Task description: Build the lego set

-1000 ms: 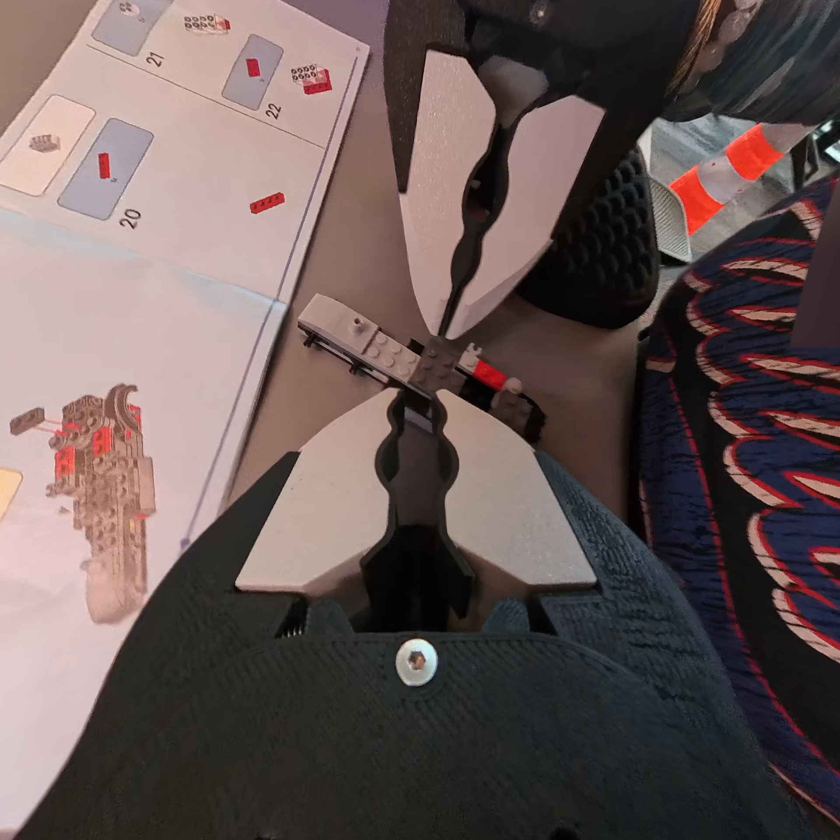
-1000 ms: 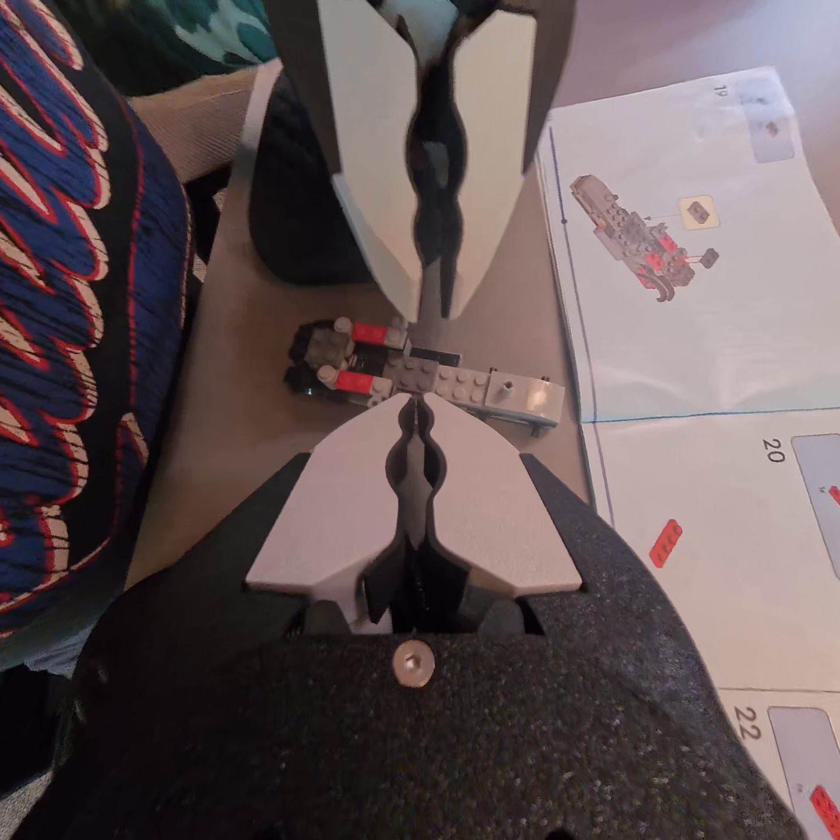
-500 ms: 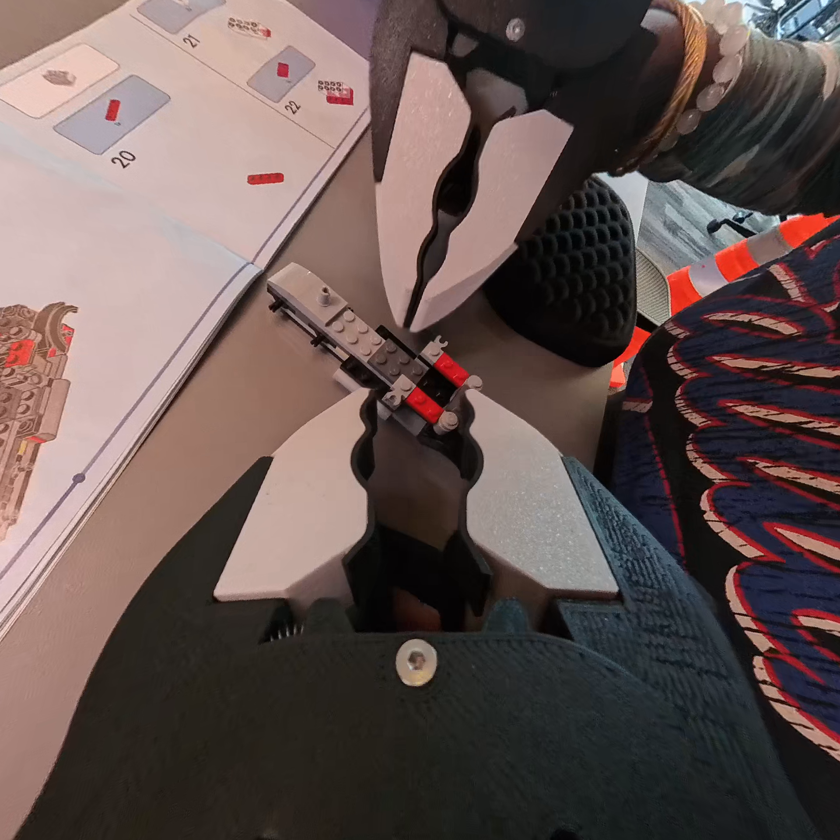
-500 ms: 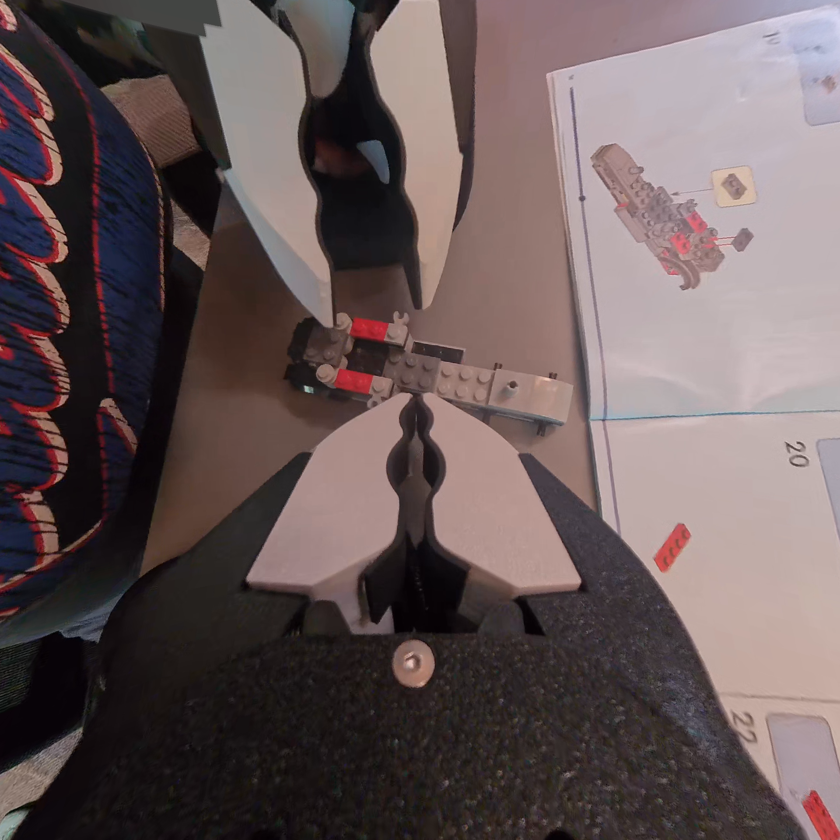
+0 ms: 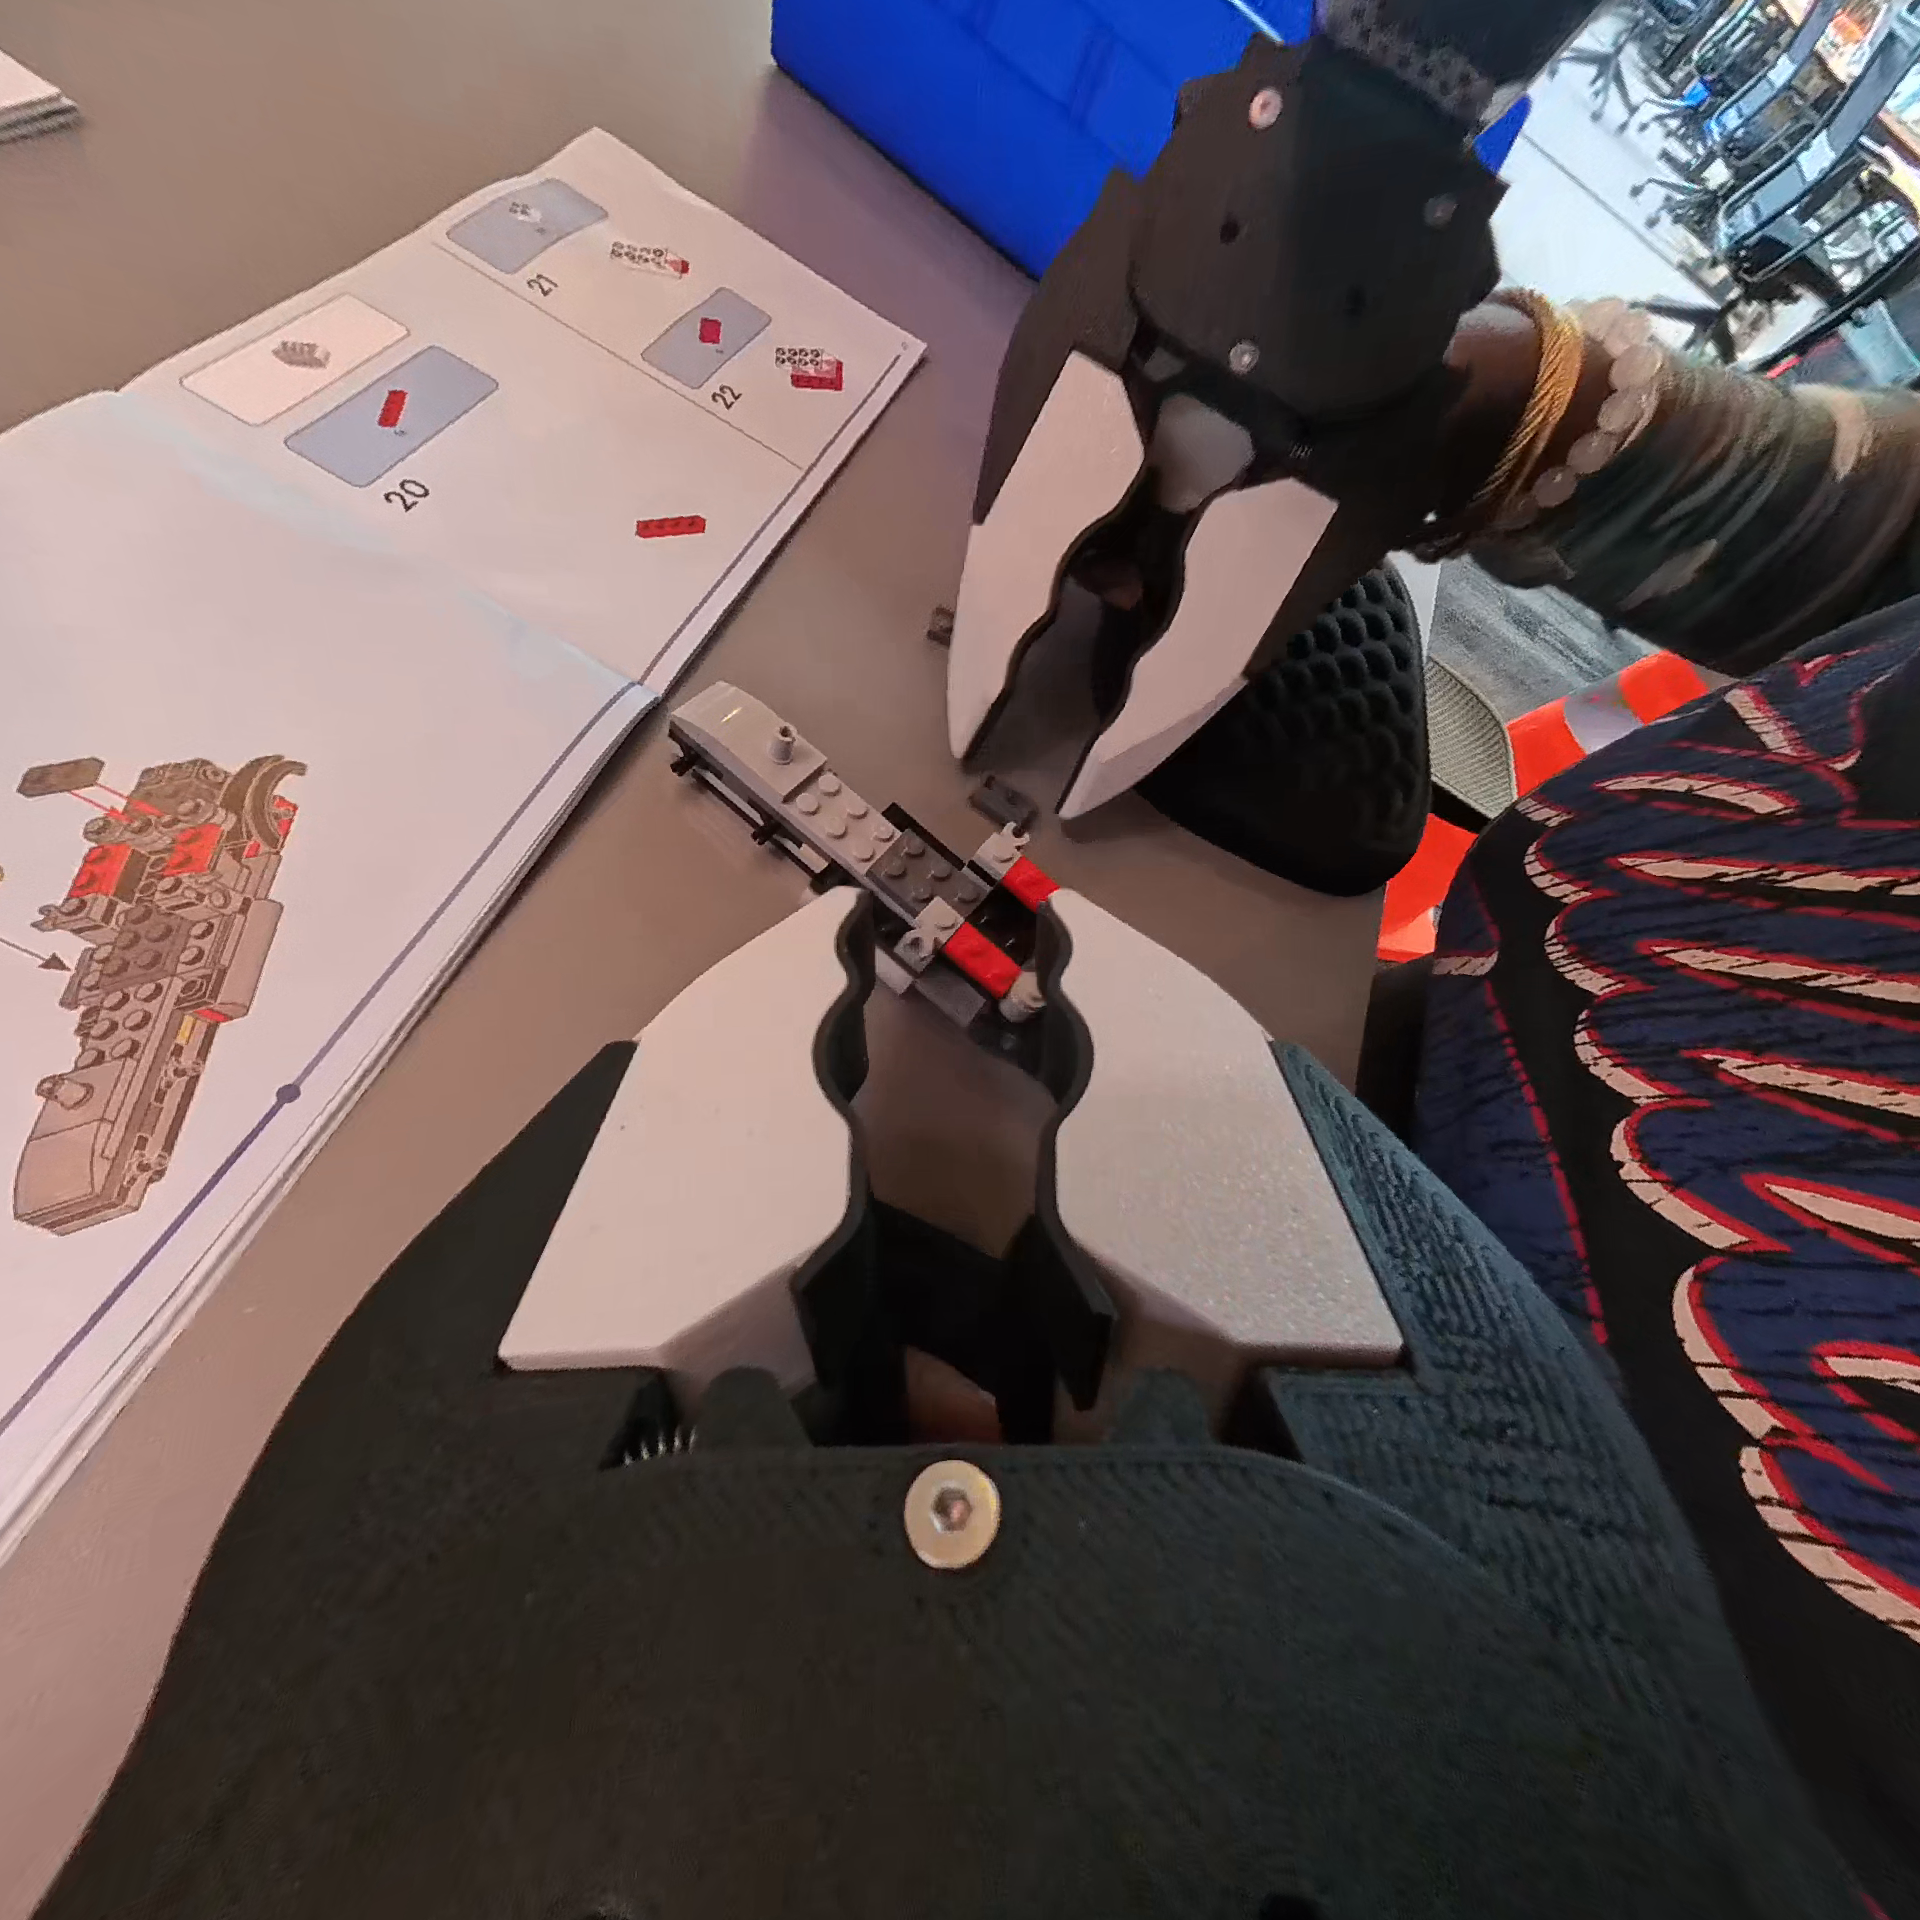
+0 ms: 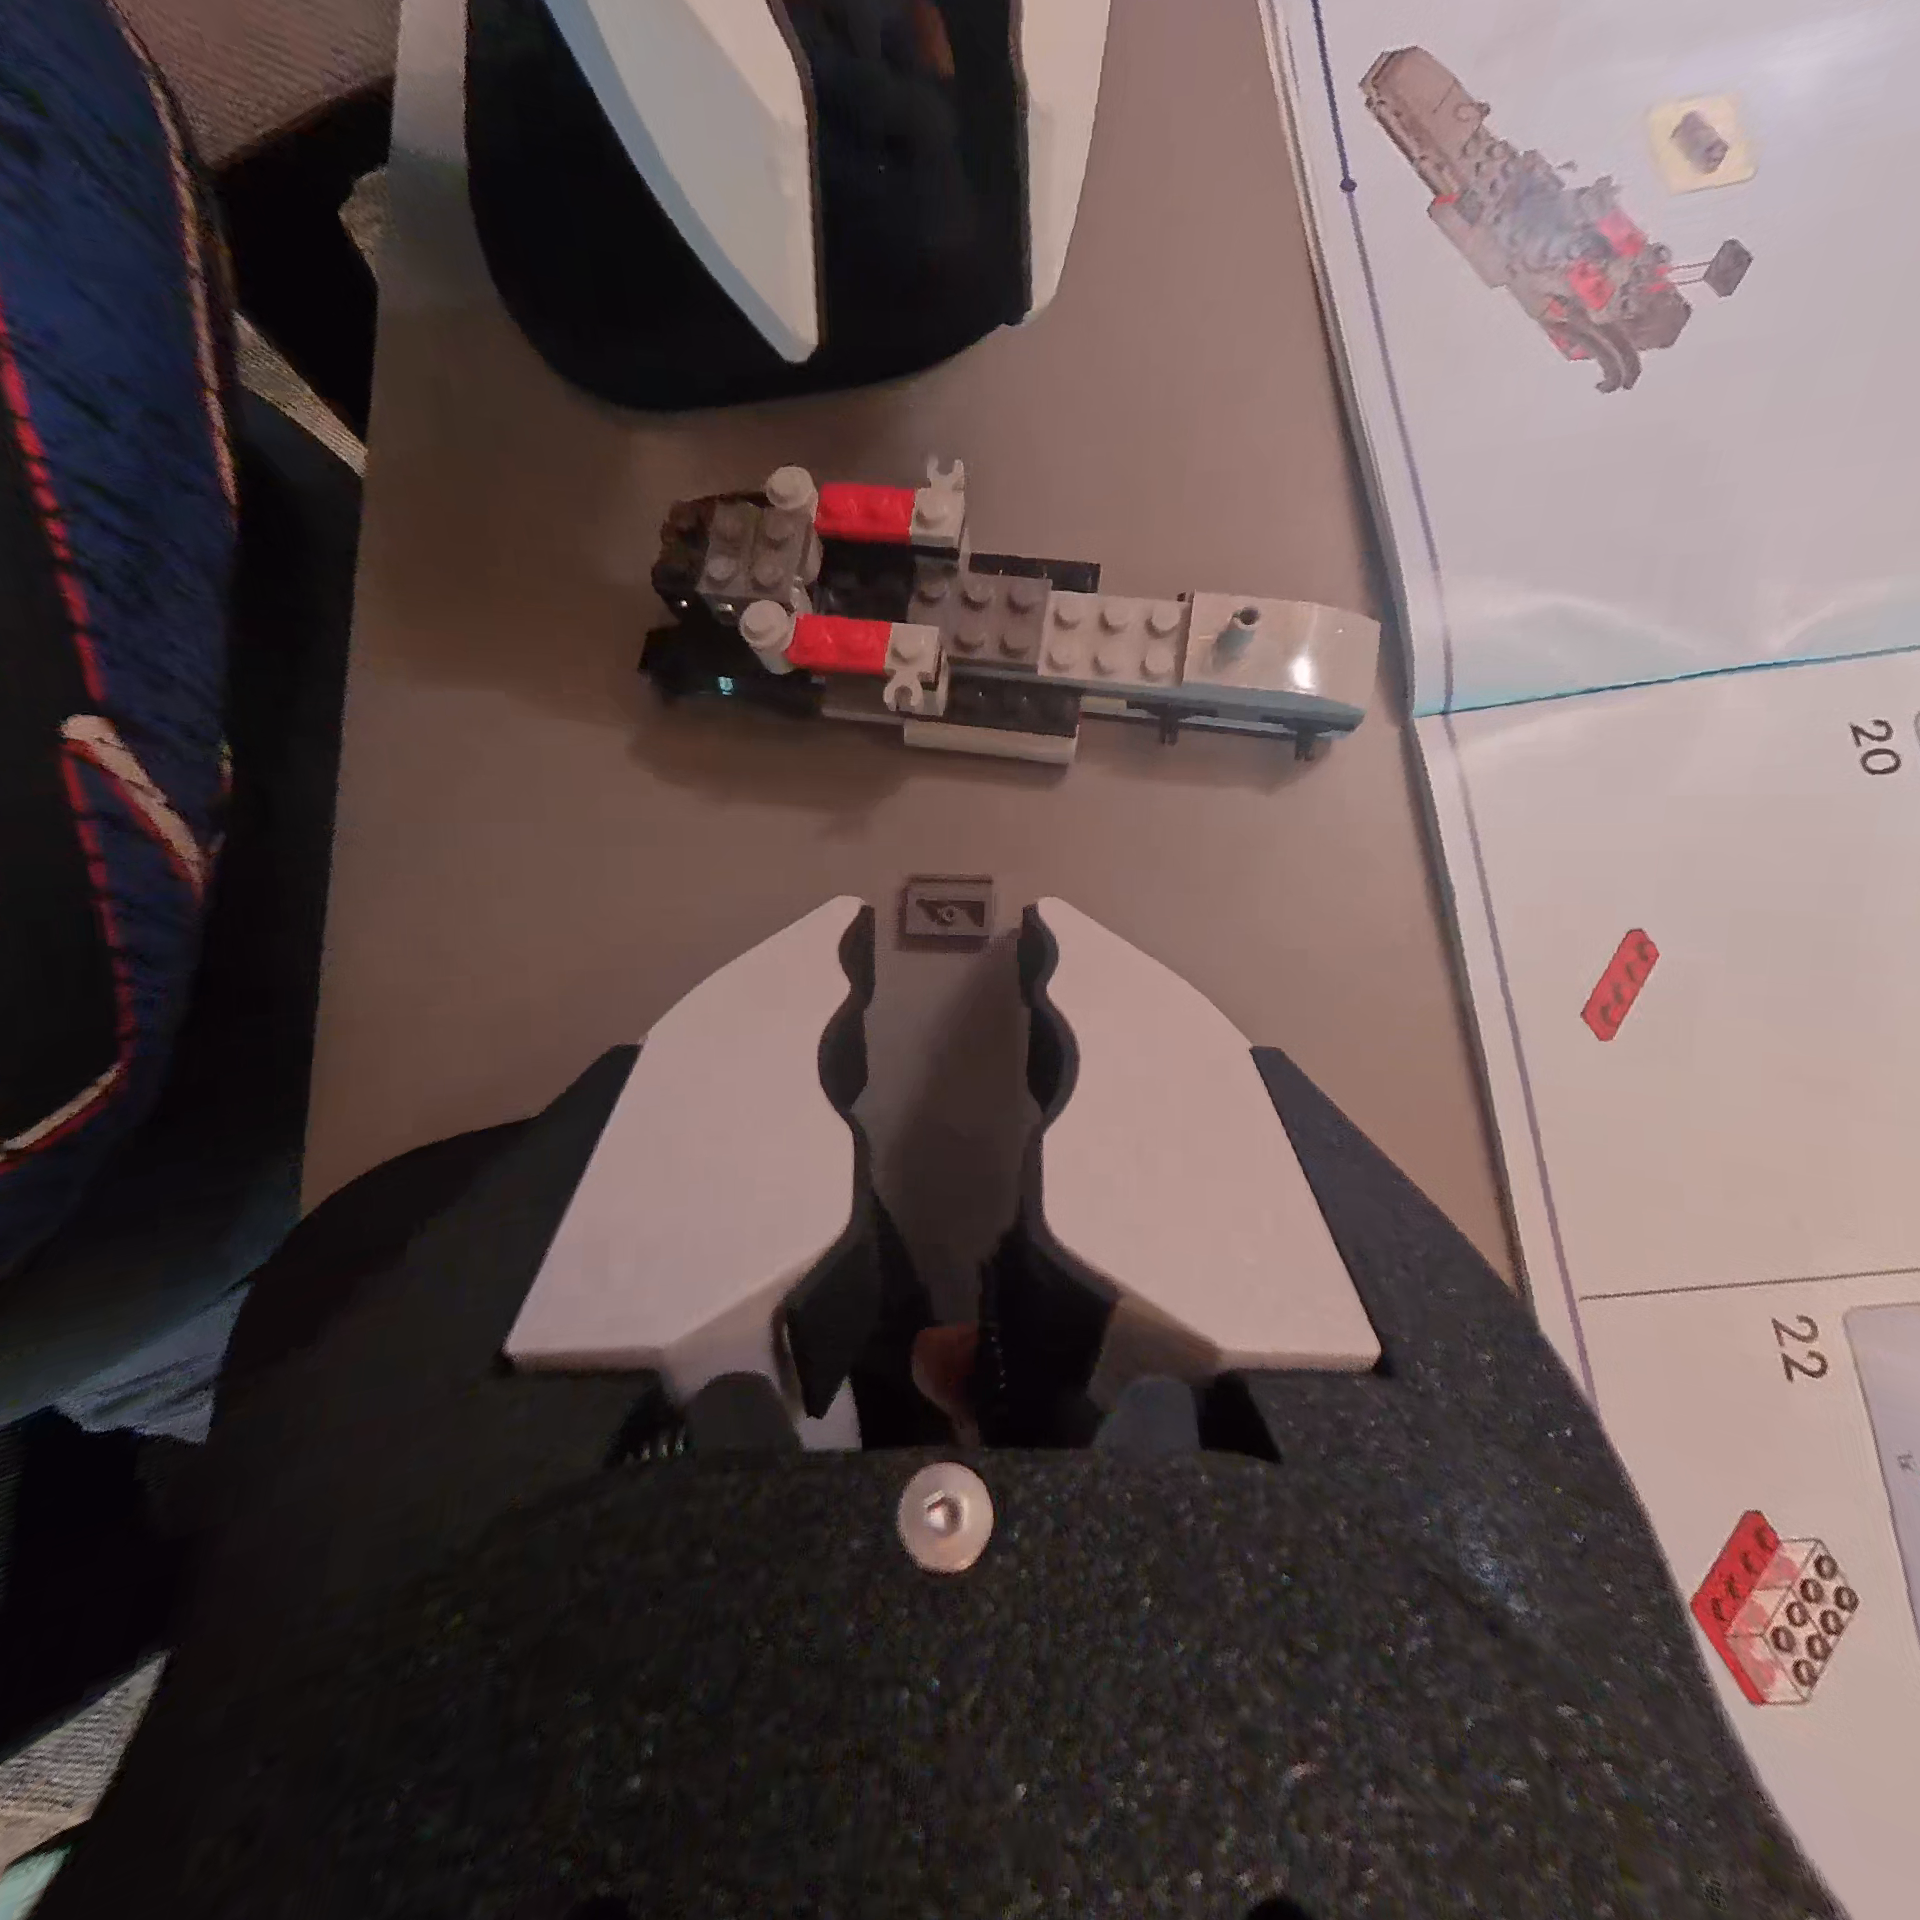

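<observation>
The partly built lego model (image 6: 997,613), grey with black and two red bricks, lies on the grey table (image 6: 582,831). My right gripper (image 6: 945,920) is open just in front of it. A small dark grey tile (image 6: 948,906) lies flat on the table between its tips. My left gripper (image 5: 951,914) is open, with the model's red end (image 5: 977,951) showing between its tips, not gripped. The right gripper (image 5: 1018,779) shows opposite, open above the tile (image 5: 1003,800). The left gripper's fingers (image 6: 727,177) show behind the model.
An open instruction booklet (image 5: 364,623) lies beside the model, with a red plate (image 5: 670,527) on its page. A small grey piece (image 5: 940,623) lies near the booklet. A blue bin (image 5: 987,114) stands at the back. A black dimpled object (image 5: 1309,748) and a person's patterned clothing (image 5: 1714,1039) border the table edge. Left tips to right tips: about 9 cm.
Both grippers have opened and drawn back from the model. The right gripper was shut half a second ago; now it is open and the dark tile lies on the table between its tips.
</observation>
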Demonstrator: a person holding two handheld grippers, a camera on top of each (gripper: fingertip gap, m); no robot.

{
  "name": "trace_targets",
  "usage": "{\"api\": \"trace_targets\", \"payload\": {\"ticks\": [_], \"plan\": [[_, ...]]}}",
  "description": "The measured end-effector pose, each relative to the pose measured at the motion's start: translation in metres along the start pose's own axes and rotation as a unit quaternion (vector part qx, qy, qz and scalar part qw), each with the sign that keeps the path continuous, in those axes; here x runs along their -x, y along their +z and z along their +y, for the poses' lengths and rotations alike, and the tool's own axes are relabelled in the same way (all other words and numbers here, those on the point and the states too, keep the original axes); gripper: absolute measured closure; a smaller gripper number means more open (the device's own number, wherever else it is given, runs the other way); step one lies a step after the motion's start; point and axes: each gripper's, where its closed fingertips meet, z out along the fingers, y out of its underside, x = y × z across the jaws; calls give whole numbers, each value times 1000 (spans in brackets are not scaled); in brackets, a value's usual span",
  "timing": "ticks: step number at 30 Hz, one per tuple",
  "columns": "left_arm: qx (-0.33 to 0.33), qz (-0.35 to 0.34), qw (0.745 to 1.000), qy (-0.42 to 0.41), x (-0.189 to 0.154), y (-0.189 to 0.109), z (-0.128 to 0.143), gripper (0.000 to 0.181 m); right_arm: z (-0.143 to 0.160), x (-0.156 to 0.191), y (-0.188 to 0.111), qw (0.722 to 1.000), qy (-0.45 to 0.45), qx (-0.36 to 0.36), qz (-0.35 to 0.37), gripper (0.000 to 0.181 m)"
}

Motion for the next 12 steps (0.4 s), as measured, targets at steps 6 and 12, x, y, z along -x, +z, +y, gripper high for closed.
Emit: {"api": "trace_targets", "payload": {"ticks": [6,12], "plan": [[-55,-4,998,1,-9,-2,-15,153,-9,-9,2,999,-22,-25,35,165],[-364,206,876,-240,-24,-45,-97,161,-117,3,-100,863,-51,-502,10,165]]}}
